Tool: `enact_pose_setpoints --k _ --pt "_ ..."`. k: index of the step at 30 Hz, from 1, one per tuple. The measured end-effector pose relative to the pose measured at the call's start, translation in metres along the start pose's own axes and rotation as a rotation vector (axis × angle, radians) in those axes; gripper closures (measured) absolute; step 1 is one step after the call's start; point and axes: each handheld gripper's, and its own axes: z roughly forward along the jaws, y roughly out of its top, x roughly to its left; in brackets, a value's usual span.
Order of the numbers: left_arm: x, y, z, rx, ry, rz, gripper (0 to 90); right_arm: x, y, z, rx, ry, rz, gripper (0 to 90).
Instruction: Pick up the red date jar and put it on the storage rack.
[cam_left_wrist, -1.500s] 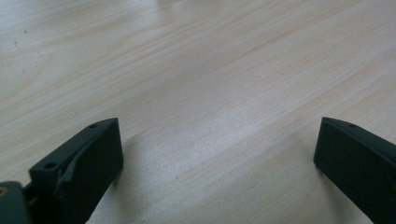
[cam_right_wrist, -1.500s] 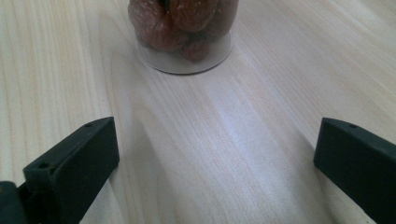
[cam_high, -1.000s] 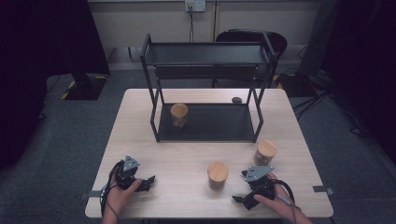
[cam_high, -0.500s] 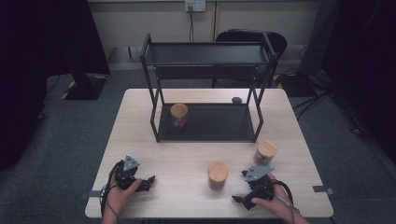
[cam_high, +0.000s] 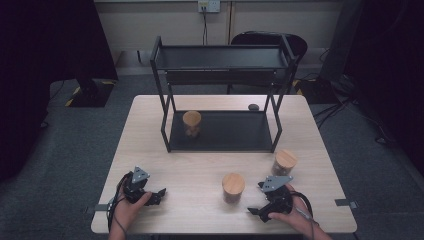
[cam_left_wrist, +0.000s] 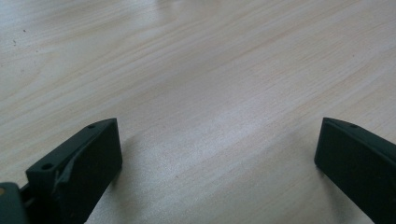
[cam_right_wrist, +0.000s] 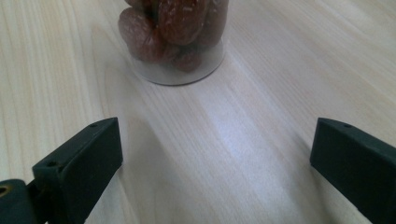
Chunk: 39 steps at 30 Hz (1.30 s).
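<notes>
A: Right gripper (cam_high: 261, 204)?
B: Low at near edge of table (cam_high: 210, 160), right side, in a hand. Jaws wide apart, just been closing a touch, nothing between. Pointing toward near jar (cam_high: 233, 187).

A: Jar where?
B: Upright on tabletop, just beside the gripper, to its left in high view. Not touched. Wooden lid on. In right gripper view, clear base (cam_right_wrist: 176, 44) ahead of the jaws, packed w/ dark red-brown fruit, prob. dates; can't tell for sure.

A: Left gripper (cam_high: 156, 194)?
B: Near edge too, left side, held in other hand. Jaws spread wide, only bare wood (cam_left_wrist: 205, 93) between. Well apart from every jar.

A: Other jars?
B: Second jar (cam_high: 284, 162) w/ same kind of lid, upright, near right gripper, a bit farther back. Third jar (cam_high: 192, 123) upright on bottom tier of black shelf rack (cam_high: 222, 57), left part.

A: Anything else?
B: Small dark item (cam_high: 253, 106) on table behind rack; too small to ID. Chair (cam_high: 300, 47) behind table.
</notes>
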Motion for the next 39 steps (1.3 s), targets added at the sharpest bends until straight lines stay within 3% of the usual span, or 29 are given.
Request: enact_pose_setpoints --k 17,24,30,39 --pt "0.0 0.0 0.0 0.0 -0.001 0.001 0.4 0.01 0.027 0.014 -0.019 0.041 -0.021 1.4" --pt "0.0 0.0 0.0 0.0 -0.002 0.002 0.4 0.008 0.033 0.018 -0.046 0.056 -0.004 1.5" --pt "0.0 0.0 0.0 0.0 -0.002 0.003 0.4 0.011 0.038 0.022 -0.083 0.089 0.01 5.9" --pt "0.0 0.0 0.0 0.0 -0.002 0.003 0.4 0.015 0.048 0.026 -0.137 0.082 0.013 13.6"
